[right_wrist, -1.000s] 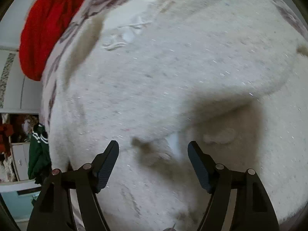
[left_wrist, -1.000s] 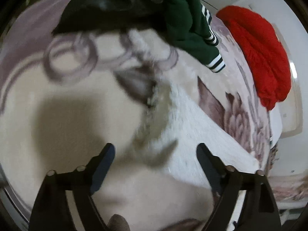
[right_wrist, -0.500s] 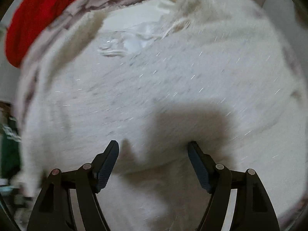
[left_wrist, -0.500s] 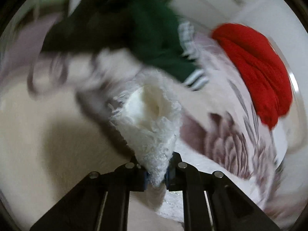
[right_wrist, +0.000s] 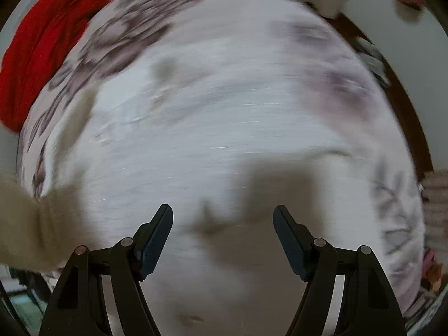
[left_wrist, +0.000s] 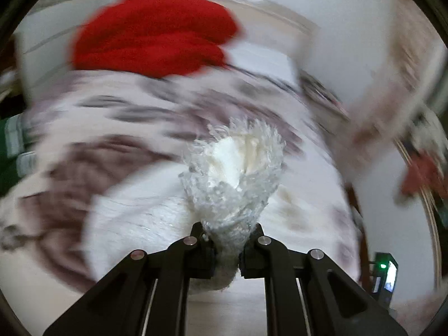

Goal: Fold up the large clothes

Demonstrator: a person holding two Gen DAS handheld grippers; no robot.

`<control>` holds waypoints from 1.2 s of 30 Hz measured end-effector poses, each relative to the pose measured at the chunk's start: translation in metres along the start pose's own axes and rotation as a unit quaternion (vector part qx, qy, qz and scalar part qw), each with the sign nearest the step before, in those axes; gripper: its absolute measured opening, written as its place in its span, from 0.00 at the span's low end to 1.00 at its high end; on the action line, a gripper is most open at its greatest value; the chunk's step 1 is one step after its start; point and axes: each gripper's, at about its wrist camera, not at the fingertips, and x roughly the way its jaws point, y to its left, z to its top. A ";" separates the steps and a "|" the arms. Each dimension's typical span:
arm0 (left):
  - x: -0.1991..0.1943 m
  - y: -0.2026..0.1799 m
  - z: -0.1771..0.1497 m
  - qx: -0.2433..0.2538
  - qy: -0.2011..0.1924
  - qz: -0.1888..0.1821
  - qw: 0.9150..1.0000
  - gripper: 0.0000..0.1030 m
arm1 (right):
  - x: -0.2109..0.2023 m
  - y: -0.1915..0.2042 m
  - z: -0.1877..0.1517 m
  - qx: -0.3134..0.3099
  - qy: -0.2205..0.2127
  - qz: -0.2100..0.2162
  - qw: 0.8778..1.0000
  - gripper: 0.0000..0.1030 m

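A large fluffy white garment [right_wrist: 212, 140] lies spread over a bed with a purple-flowered cover [right_wrist: 126, 36]. My left gripper [left_wrist: 226, 247] is shut on a bunched edge of the white garment [left_wrist: 238, 168], which stands up between the jaws. My right gripper [right_wrist: 222, 224] is open and empty, held just above the white garment's flat middle, with its shadow on the cloth. Both views are blurred by motion.
A red knitted garment [left_wrist: 156, 39] lies at the far edge of the bed, also in the right wrist view [right_wrist: 36, 50]. A green garment with white stripes [left_wrist: 11, 145] shows at the left edge. A device with a green light [left_wrist: 385, 273] stands at lower right.
My left gripper closed on the white garment's edge and has swung round with it, so the red garment is now ahead. My right gripper stayed open and shifted over the garment.
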 end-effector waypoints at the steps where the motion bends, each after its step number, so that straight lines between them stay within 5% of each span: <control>1: 0.017 -0.032 -0.005 0.015 0.017 -0.018 1.000 0.08 | -0.003 -0.020 0.000 0.011 0.000 -0.006 1.000 0.74; 5: 0.085 -0.122 -0.035 0.068 0.093 -0.042 0.992 0.09 | -0.011 -0.099 0.005 0.053 -0.002 0.001 0.999 0.74; 10: 0.138 -0.151 -0.072 0.090 0.176 -0.023 0.980 0.21 | -0.012 -0.165 0.005 0.086 -0.006 0.080 0.993 0.74; 12: 0.139 -0.145 -0.078 0.083 0.187 -0.032 0.978 0.65 | -0.013 -0.180 0.005 0.098 -0.007 0.116 0.988 0.74; 14: 0.132 -0.138 -0.074 0.088 0.182 -0.024 0.979 0.90 | -0.012 -0.185 0.009 0.111 0.002 0.146 0.983 0.74; 18: 0.094 -0.089 -0.056 0.071 0.148 0.012 0.986 0.90 | -0.008 -0.166 0.021 0.120 0.008 0.203 0.972 0.74; 20: 0.080 -0.052 -0.048 0.067 0.128 0.064 0.987 0.90 | -0.001 -0.147 0.033 0.108 0.013 0.217 0.970 0.74; 22: 0.066 -0.009 -0.046 0.066 0.111 0.137 0.982 0.90 | 0.009 -0.126 0.043 0.085 0.023 0.217 0.972 0.74; 26: 0.071 0.053 -0.057 0.057 0.127 0.222 0.965 0.90 | 0.052 -0.071 0.056 0.029 0.088 0.189 0.977 0.73; 28: 0.072 0.078 -0.063 0.043 0.128 0.246 0.960 0.90 | 0.065 -0.050 0.058 0.005 0.099 0.190 0.977 0.39; 29: 0.074 0.085 -0.066 0.039 0.128 0.253 0.958 0.91 | 0.068 -0.039 0.060 -0.013 0.097 0.185 0.978 0.06; 34: 0.077 0.105 -0.066 0.018 0.121 0.268 0.956 0.90 | 0.020 -0.026 0.089 -0.053 -0.031 0.146 0.987 0.06; 36: 0.087 0.107 -0.064 0.021 0.121 0.270 0.955 0.90 | 0.019 -0.029 0.106 -0.069 -0.051 0.096 0.992 0.07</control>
